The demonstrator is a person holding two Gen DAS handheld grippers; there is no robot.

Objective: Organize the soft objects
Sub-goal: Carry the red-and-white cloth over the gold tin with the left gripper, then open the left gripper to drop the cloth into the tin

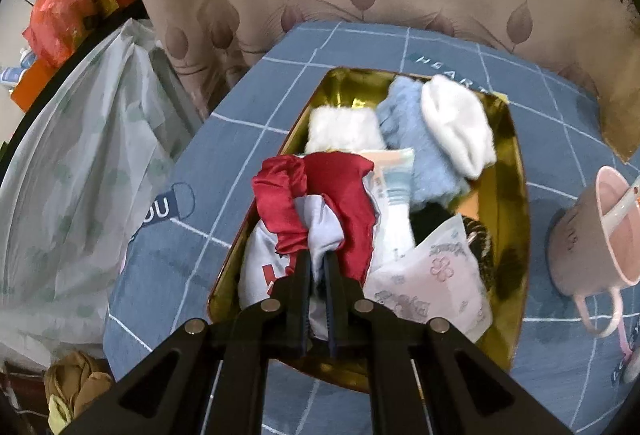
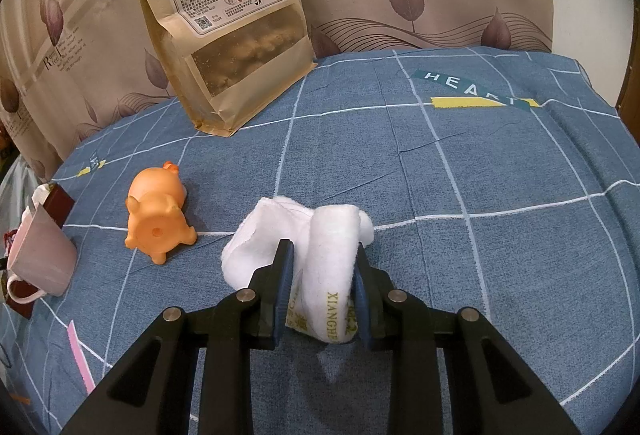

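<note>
In the left wrist view my left gripper (image 1: 318,255) is shut on a white and red cloth bundle (image 1: 320,195) and holds it over the gold tray (image 1: 512,171). The tray holds a white towel (image 1: 340,129), a blue fluffy cloth (image 1: 416,151), a white sock (image 1: 456,123), a striped sock (image 1: 396,191) and a printed packet (image 1: 436,275). In the right wrist view my right gripper (image 2: 322,249) is shut on a folded white towel (image 2: 328,247) with gold lettering, which hangs between the fingers just above the blue checked cloth (image 2: 480,163).
A pink mug (image 1: 592,231) with a spoon stands right of the tray; it also shows at the left in the right wrist view (image 2: 40,255). An orange toy pig (image 2: 160,215) lies left of the towel. A brown snack bag (image 2: 228,19) leans on the curtain. A plastic bag (image 1: 80,175) hangs left.
</note>
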